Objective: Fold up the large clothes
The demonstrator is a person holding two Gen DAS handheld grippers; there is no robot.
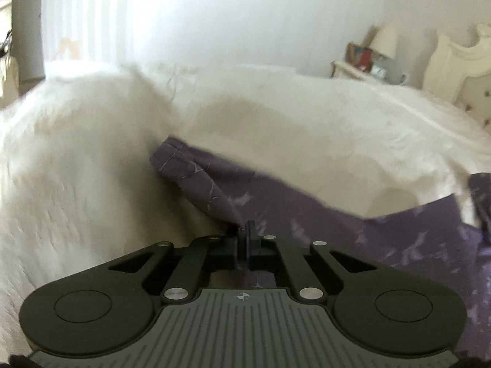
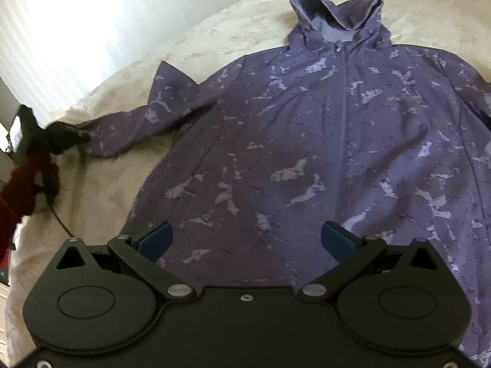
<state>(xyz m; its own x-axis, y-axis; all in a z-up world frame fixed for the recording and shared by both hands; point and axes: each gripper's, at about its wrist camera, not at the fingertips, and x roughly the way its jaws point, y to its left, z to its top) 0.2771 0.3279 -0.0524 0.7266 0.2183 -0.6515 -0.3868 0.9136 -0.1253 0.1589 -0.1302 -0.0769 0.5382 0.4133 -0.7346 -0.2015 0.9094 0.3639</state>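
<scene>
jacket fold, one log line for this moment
left hand-held gripper: shut on sleeve | right hand-held gripper: open over jacket | bed: jacket flat

light: bright window (image 1: 107,15) glare | blur: soft, smeared | edges: fisheye-bent, dark corners

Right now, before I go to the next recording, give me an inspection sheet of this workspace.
Surface: bed with a cream cover, rumpled.
Job's things: purple patterned hooded jacket spread flat, front up, zip closed, hood at the far end; one sleeve stretched out sideways.
Clutter: nothing seen on the bed.
Grippers: left tool shut on the sleeve cuff; right tool open above the jacket's hem, holding nothing.
Cables: a thin dark cord hangs near the left tool, seen in the right wrist view.
Surroundings: nightstand with lamp, headboard, bright curtained window; a person's red sleeve at the edge.
</scene>
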